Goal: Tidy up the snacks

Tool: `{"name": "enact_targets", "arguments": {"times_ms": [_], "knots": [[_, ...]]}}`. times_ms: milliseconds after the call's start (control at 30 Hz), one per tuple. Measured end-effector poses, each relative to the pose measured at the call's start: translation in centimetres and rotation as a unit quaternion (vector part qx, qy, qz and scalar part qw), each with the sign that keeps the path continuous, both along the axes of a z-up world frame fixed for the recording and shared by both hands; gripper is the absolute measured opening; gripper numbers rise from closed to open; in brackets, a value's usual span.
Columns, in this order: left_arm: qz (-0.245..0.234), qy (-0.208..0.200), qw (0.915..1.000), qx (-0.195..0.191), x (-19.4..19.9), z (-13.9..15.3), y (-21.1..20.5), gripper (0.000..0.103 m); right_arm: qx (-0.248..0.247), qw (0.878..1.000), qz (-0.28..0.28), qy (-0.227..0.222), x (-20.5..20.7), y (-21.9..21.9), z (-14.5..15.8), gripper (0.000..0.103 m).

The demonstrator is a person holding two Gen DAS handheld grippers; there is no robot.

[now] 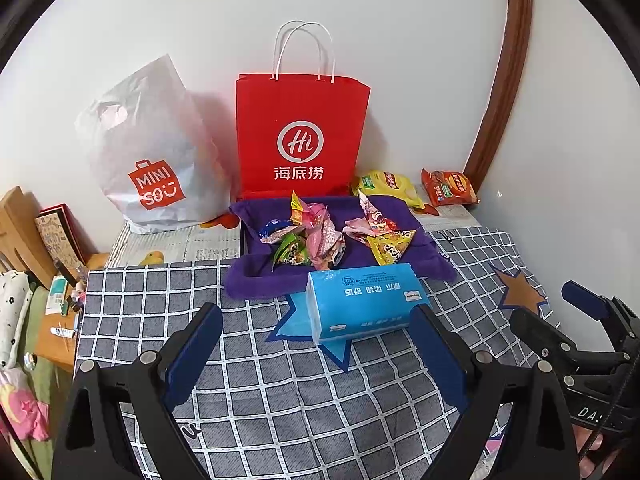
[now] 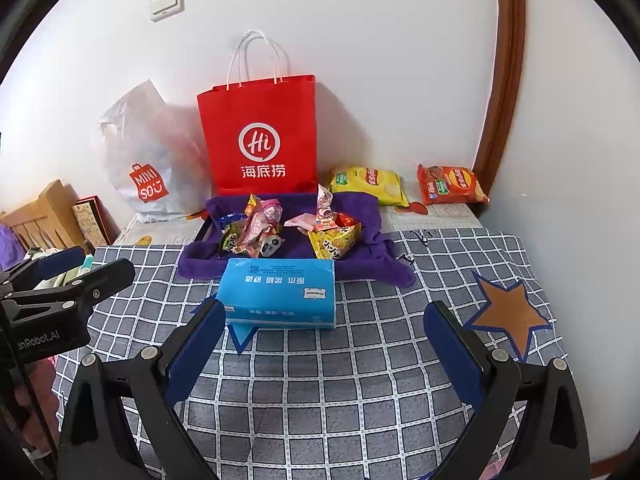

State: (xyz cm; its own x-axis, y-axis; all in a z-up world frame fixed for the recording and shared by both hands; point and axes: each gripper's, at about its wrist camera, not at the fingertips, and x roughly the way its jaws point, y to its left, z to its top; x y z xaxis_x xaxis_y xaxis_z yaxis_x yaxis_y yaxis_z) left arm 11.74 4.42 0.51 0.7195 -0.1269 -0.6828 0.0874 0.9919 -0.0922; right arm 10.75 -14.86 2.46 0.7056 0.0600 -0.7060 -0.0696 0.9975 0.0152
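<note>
Several small snack packets [image 1: 320, 236] [image 2: 288, 230] lie in a heap on a purple cloth-lined tray [image 1: 256, 276] [image 2: 200, 260]. A yellow chip bag [image 1: 386, 186] [image 2: 366, 184] and an orange chip bag [image 1: 450, 188] [image 2: 450, 184] lie behind it by the wall. A blue tissue pack [image 1: 362, 300] [image 2: 280, 294] lies in front of the tray. My left gripper [image 1: 316, 324] is open and empty, just short of the tissue pack. My right gripper [image 2: 326, 320] is open and empty, near the pack's right side.
A red paper bag [image 1: 300, 136] [image 2: 260, 136] and a white MINISO plastic bag [image 1: 152, 152] [image 2: 148, 156] stand against the wall. A grey checked cloth [image 1: 304, 400] [image 2: 320, 392] covers the table. Clutter and a wooden frame [image 1: 20, 228] lie off the left edge.
</note>
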Motion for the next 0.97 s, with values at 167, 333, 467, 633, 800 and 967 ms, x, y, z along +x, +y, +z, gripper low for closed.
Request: {"name": "enact_targets", "arguments": {"times_ms": [167, 333, 467, 633, 800, 967], "knots": [[-0.001, 0.0, 1.0, 0.001, 0.01, 0.02, -0.01, 0.094, 0.001, 1.0, 0.0, 0.0, -0.02, 0.0, 0.05, 0.098], [0.0, 0.0, 1.0, 0.0, -0.02, 0.01, -0.02, 0.094, 0.001, 1.0, 0.0, 0.0, -0.06, 0.02, 0.1, 0.098], [-0.001, 0.0, 1.0, 0.001, 0.01, 0.0, -0.01, 0.094, 0.002, 1.0, 0.0, -0.001, -0.02, -0.04, 0.13, 0.098], [-0.001, 0.0, 1.0, 0.001, 0.01, 0.01, -0.05, 0.094, 0.003, 1.0, 0.0, -0.001, -0.03, -0.18, 0.12, 0.098], [0.0, 0.0, 1.0, 0.001, -0.02, 0.03, -0.1, 0.094, 0.007, 1.0, 0.003, -0.002, -0.04, -0.21, 0.09, 0.098], [0.003, 0.0, 1.0, 0.001, 0.02, 0.03, 0.03, 0.094, 0.009, 1.0, 0.005, 0.001, 0.08, -0.18, -0.05, 0.098]]}}
